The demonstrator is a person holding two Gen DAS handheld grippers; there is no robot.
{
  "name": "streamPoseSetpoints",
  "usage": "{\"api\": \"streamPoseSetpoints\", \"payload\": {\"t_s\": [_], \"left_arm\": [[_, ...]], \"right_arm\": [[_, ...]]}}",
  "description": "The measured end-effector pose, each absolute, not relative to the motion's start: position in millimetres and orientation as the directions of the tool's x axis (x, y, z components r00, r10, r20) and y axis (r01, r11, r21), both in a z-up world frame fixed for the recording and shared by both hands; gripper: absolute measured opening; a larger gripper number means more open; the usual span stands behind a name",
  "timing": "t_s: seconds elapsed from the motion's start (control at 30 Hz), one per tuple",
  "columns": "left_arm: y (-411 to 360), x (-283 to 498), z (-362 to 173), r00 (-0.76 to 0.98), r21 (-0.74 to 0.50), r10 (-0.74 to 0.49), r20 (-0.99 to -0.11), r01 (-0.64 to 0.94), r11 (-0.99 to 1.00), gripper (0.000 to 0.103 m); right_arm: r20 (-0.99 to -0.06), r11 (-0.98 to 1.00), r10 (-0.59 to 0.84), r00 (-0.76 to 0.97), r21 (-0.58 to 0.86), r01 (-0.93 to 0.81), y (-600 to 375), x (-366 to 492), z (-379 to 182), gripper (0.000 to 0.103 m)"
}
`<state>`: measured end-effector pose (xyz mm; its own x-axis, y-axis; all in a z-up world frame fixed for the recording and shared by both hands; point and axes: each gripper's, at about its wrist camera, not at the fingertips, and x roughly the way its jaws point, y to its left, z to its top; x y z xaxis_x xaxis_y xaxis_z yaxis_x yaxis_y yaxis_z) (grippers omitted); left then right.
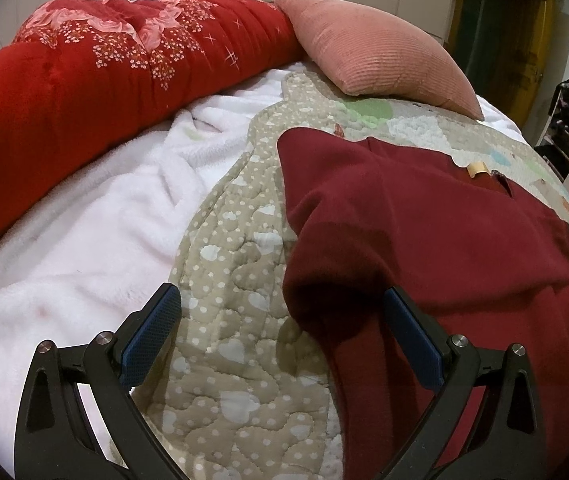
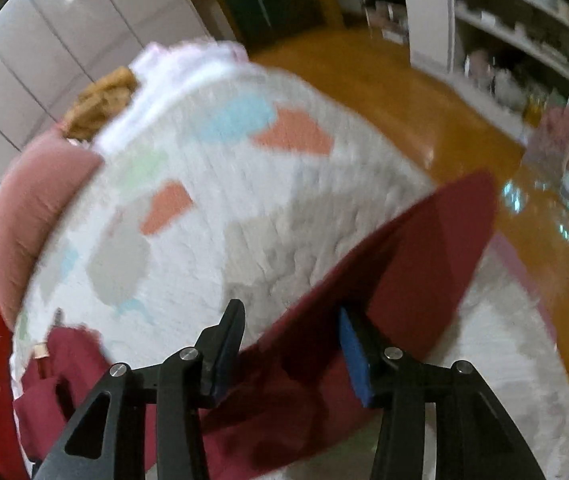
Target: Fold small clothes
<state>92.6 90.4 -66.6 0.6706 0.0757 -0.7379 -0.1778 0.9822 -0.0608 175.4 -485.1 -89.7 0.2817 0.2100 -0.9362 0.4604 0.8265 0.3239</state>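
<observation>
Garment: dark red knit sweater lying on beige quilted cloud-print bedspread on bed, near pink ribbed cushion.
L gripper: jaws spread wide, straddling sweater's near edge, not pinching.
R gripper: jaws apart, red sleeve between them; view blurred.
Behind: red floral blanket roll.

bare quilted mat left of maroon garment, red comforter and pink pillow walling far edge
</observation>
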Motion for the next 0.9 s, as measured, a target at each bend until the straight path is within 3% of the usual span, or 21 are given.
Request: {"api": "streamPoseSetpoints", "payload": {"t_s": [0.07,0.1,0.13,0.37,0.53,0.67,0.77,0.83,0.9], "left_arm": [[90,93,-67,0.672,-0.062,0.075,-0.737,-0.177,0.982,0.102],[90,92,-67,0.671,-0.062,0.076,-0.737,-0.178,0.982,0.102],[90,92,-67,0.671,-0.061,0.076,-0.737,-0.178,0.982,0.102],[91,92,-66,0.675,-0.059,0.081,-0.734,-0.182,0.982,0.102],[92,91,-65,0.678,-0.055,0.089,-0.73,-0.188,0.981,0.102],[93,91,-66,0.674,-0.058,0.09,-0.733,-0.193,0.979,0.102],[93,92,-66,0.671,-0.056,0.09,-0.736,-0.194,0.979,0.102],[93,92,-67,0.669,-0.054,0.09,-0.738,-0.192,0.98,0.102],[93,93,-67,0.669,-0.053,0.09,-0.738,-0.191,0.98,0.102]], "right_arm": [[-0.936,0.829,0.18,0.302,0.309,0.465,-485,176,-91,0.03],[-0.931,0.841,0.168,0.324,0.307,0.445,-484,180,-84,0.011],[-0.913,0.84,0.188,0.361,0.34,0.423,-485,181,-75,0.007],[-0.722,0.786,0.275,0.635,0.55,0.284,-509,135,16,0.006],[-0.842,0.792,0.239,0.483,0.457,0.404,-528,62,-38,0.006],[-0.861,0.707,0.27,0.432,0.482,0.518,-549,26,-77,0.006],[-0.875,0.72,0.167,0.455,0.423,0.55,-560,10,-64,0.011],[-0.866,0.734,0.152,0.476,0.421,0.532,-564,5,-55,0.04],[-0.867,0.781,0.138,0.478,0.392,0.485,-563,6,-44,0.045]]}}
